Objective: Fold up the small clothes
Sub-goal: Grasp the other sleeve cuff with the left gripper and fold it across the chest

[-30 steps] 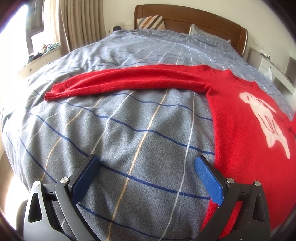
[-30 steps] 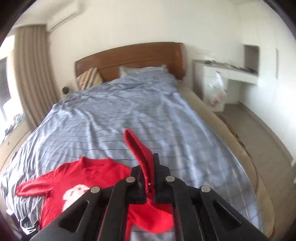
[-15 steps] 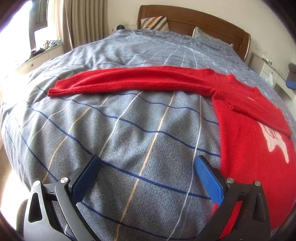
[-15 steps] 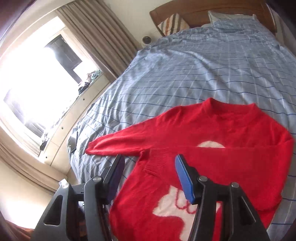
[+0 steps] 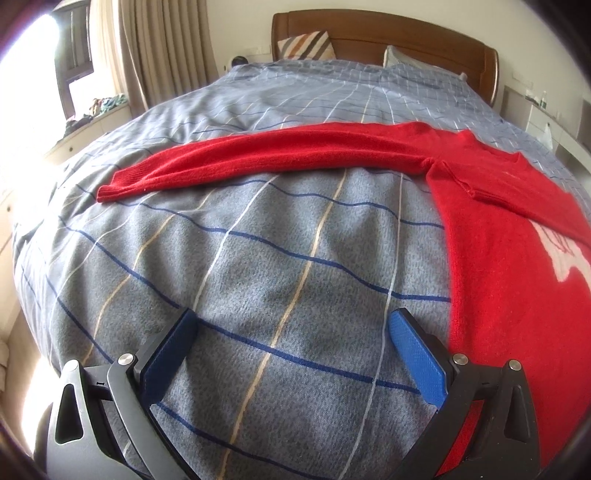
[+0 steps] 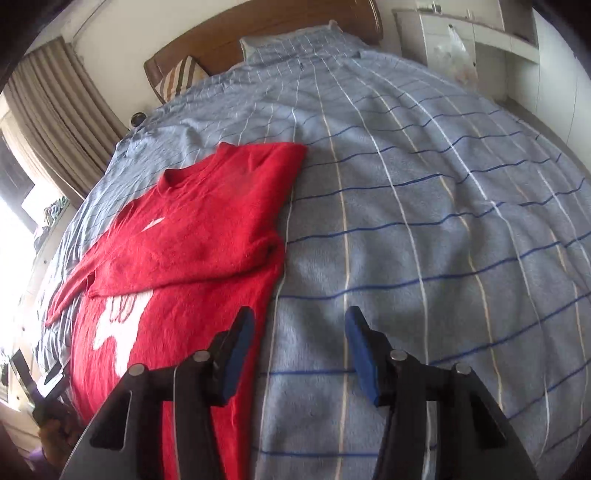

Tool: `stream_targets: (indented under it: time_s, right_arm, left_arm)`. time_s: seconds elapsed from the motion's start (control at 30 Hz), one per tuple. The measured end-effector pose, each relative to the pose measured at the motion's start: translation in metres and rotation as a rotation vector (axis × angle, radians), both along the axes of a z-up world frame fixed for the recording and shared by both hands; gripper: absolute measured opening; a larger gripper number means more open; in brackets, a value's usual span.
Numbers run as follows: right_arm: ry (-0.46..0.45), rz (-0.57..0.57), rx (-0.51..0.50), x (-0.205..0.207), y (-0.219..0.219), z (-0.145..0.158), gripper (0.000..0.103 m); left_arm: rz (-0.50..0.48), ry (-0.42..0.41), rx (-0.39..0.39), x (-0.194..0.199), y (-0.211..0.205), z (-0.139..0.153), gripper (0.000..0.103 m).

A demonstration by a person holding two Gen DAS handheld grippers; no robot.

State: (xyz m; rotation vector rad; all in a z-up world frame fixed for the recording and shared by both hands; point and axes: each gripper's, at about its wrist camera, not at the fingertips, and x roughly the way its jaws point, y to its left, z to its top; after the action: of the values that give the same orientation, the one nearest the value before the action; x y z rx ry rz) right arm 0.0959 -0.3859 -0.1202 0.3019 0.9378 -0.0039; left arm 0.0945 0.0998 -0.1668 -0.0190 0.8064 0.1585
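Observation:
A red sweater [image 5: 509, 266] with a white figure lies flat on the bed. One sleeve [image 5: 258, 158] stretches out to the left. The other sleeve [image 6: 192, 254] is folded across the chest. My left gripper [image 5: 291, 347] is open and empty over the blanket, just left of the sweater's body. My right gripper [image 6: 299, 347] is open and empty at the sweater's right edge [image 6: 273, 291], its left finger [image 6: 236, 350] over the red fabric.
The bed has a grey-blue checked blanket [image 6: 424, 229], pillows [image 5: 306, 44] and a wooden headboard [image 5: 406, 33]. Curtains and a window sill [image 5: 88, 114] are to the left. A white cabinet [image 6: 458, 55] stands at the right of the bed.
My right gripper let go of the sleeve, which now lies folded across the chest, and dropped to the sweater's right edge. My left gripper stayed open, shifting slightly.

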Motion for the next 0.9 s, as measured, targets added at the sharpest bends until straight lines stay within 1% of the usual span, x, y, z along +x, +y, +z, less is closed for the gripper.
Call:
stream_targets:
  time_s: [0.07,0.1,0.13,0.17,0.2,0.27,0.3,0.33,0.4,0.43,0.47,0.5,0.53,0.57,0.63,0.7,0.77,0.83,0.87,0.9]
  right_arm:
    - [-0.036,0.011,-0.093,-0.024,0.008,-0.001,0.057]
    - [-0.038,0.004,-0.125,-0.034,0.009,-0.005,0.058]
    - [-0.028,-0.012,-0.137,-0.041,0.008,-0.012,0.060]
    - [-0.008,-0.034,-0.126,-0.047,0.003,-0.020,0.060]
    - [-0.002,-0.063,-0.094,-0.054,-0.004,-0.027,0.060]
    - [-0.058,-0.115,-0.010,-0.069,-0.016,-0.034,0.061]
    - [-0.085,-0.130,0.011,-0.075,-0.018,-0.035,0.061]
    - [-0.102,-0.135,0.016,-0.079,-0.018,-0.037,0.061]
    - [-0.122,-0.131,-0.009,-0.082,-0.014,-0.038,0.061]
    - [-0.121,-0.127,-0.029,-0.081,-0.012,-0.039,0.063]
    - [-0.120,-0.122,-0.039,-0.080,-0.009,-0.038,0.065]
    - [-0.123,-0.117,-0.041,-0.079,-0.008,-0.038,0.069]
    - [-0.127,-0.115,-0.046,-0.080,-0.007,-0.039,0.070]
    - [-0.128,-0.114,-0.058,-0.080,-0.006,-0.039,0.071]
    - [-0.125,-0.108,-0.092,-0.079,0.000,-0.039,0.073]
    - [-0.124,-0.104,-0.116,-0.080,0.003,-0.039,0.073]
    - [-0.124,-0.105,-0.118,-0.080,0.004,-0.040,0.073]
    - [-0.126,-0.107,-0.115,-0.081,0.003,-0.040,0.074]
    - [-0.126,-0.107,-0.118,-0.081,0.003,-0.040,0.074]
    - [-0.125,-0.107,-0.119,-0.081,0.003,-0.040,0.074]
  left_arm:
    - [-0.001,-0.002,0.008,-0.001,-0.001,0.000,0.103]
    - [-0.010,0.004,0.009,-0.003,-0.001,0.001,0.103]
    - [-0.022,0.016,0.007,-0.004,-0.001,0.002,0.103]
    - [-0.040,0.036,-0.001,-0.004,0.001,0.005,0.103]
    - [-0.059,0.057,-0.016,-0.005,0.002,0.008,0.103]
    - [-0.103,0.078,-0.061,-0.006,0.010,0.017,0.103]
    - [-0.119,0.074,-0.075,-0.006,0.018,0.024,0.103]
    - [-0.119,0.064,-0.072,-0.005,0.027,0.032,0.103]
    - [-0.084,0.051,-0.067,0.006,0.055,0.048,0.103]
    - [-0.057,0.056,-0.089,0.015,0.074,0.054,0.103]
    - [-0.027,0.074,-0.132,0.026,0.095,0.058,0.103]
    - [0.005,0.095,-0.193,0.039,0.119,0.058,0.103]
    - [0.046,0.107,-0.250,0.051,0.143,0.057,0.103]
    - [0.097,0.116,-0.291,0.062,0.166,0.054,0.103]
    - [0.199,0.142,-0.347,0.081,0.206,0.043,0.102]
    - [0.248,0.173,-0.394,0.097,0.232,0.030,0.101]
    - [0.273,0.179,-0.420,0.108,0.245,0.022,0.100]
    - [0.294,0.157,-0.425,0.115,0.248,0.023,0.096]
    - [0.289,0.143,-0.420,0.117,0.246,0.026,0.085]
    - [0.275,0.139,-0.414,0.119,0.244,0.029,0.066]
